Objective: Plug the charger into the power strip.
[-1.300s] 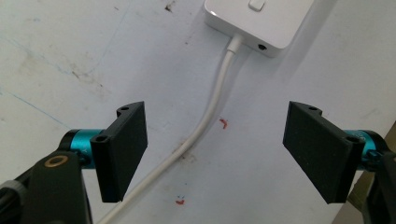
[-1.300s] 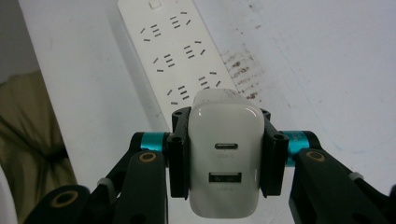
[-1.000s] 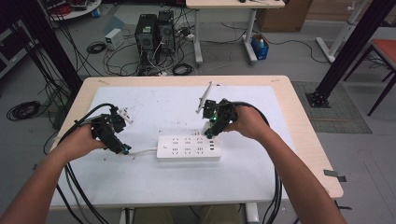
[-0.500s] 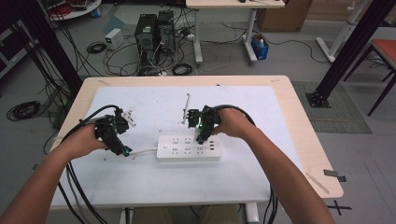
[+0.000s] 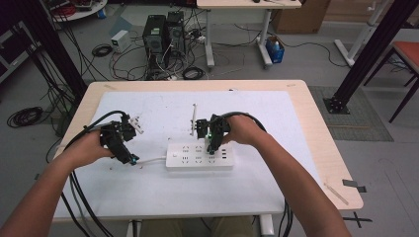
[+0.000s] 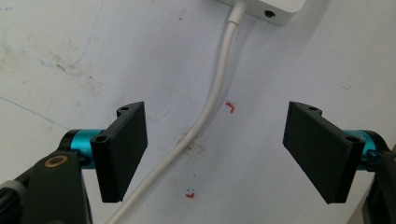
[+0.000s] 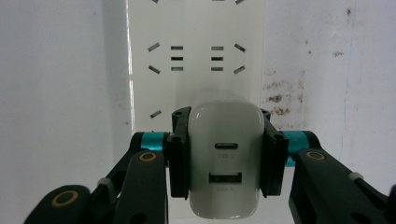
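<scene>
A white power strip (image 5: 198, 156) lies across the middle of the table, its socket face (image 7: 196, 60) up. Its white cord (image 6: 211, 98) runs left from the strip's end (image 6: 271, 7). My right gripper (image 5: 213, 143) hangs over the strip and is shut on a white USB charger (image 7: 226, 163), whose two ports face the camera. My left gripper (image 5: 129, 157) stands open at the strip's left end. In the left gripper view that gripper (image 6: 215, 154) straddles the cord, with neither jaw touching it.
A white mat (image 5: 163, 111) covers most of the wooden table (image 5: 316, 123). A thin white stick (image 5: 193, 118) lies on the mat behind the right gripper. Computers (image 5: 163, 32) and loose cables sit on the floor beyond the far edge.
My right gripper has moved left and toward me with the charger, coming from behind the strip to over its sockets. The left gripper has barely shifted.
</scene>
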Demonstrator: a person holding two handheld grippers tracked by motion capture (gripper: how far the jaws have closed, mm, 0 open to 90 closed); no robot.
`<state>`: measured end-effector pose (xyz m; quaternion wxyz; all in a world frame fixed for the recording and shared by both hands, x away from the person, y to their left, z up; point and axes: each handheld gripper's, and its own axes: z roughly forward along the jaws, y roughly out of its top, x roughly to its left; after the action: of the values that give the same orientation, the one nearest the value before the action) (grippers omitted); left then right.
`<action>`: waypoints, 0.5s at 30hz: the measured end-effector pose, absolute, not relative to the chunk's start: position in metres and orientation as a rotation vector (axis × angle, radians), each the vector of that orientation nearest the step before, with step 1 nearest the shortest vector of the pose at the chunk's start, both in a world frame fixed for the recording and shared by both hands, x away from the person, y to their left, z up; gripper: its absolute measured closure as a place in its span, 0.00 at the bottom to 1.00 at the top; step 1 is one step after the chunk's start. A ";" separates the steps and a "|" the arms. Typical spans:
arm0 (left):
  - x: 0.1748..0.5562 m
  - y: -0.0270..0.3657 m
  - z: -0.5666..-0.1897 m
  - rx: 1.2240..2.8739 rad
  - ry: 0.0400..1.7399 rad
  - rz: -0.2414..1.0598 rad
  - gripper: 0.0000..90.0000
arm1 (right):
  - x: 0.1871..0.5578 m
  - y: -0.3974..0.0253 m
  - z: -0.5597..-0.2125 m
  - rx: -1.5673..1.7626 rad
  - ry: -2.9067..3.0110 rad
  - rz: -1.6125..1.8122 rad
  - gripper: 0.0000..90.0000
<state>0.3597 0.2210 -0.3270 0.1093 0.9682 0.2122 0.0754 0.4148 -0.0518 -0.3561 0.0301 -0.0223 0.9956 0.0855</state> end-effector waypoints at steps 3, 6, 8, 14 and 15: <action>0.360 0.221 -0.328 2.849 0.623 0.221 0.24 | 0.416 -0.052 -0.356 -0.159 3.064 0.270 0.69; 0.360 0.221 -0.328 2.847 0.622 0.221 0.24 | 0.418 -0.048 -0.357 -0.078 3.088 0.220 0.69; 0.360 0.222 -0.328 2.847 0.626 0.218 0.24 | 0.416 -0.043 -0.364 -0.067 3.075 0.138 0.69; 0.361 0.224 -0.330 2.841 0.634 0.212 0.24 | 0.415 -0.044 -0.364 0.015 3.073 0.161 0.69; 0.362 0.224 -0.330 2.843 0.629 0.215 0.24 | 0.416 -0.044 -0.364 0.014 3.075 0.164 0.70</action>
<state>0.3616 0.2242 -0.3298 0.1108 0.9678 0.2141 0.0730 0.4157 -0.0443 -0.3643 0.0309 0.0046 0.9981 0.0531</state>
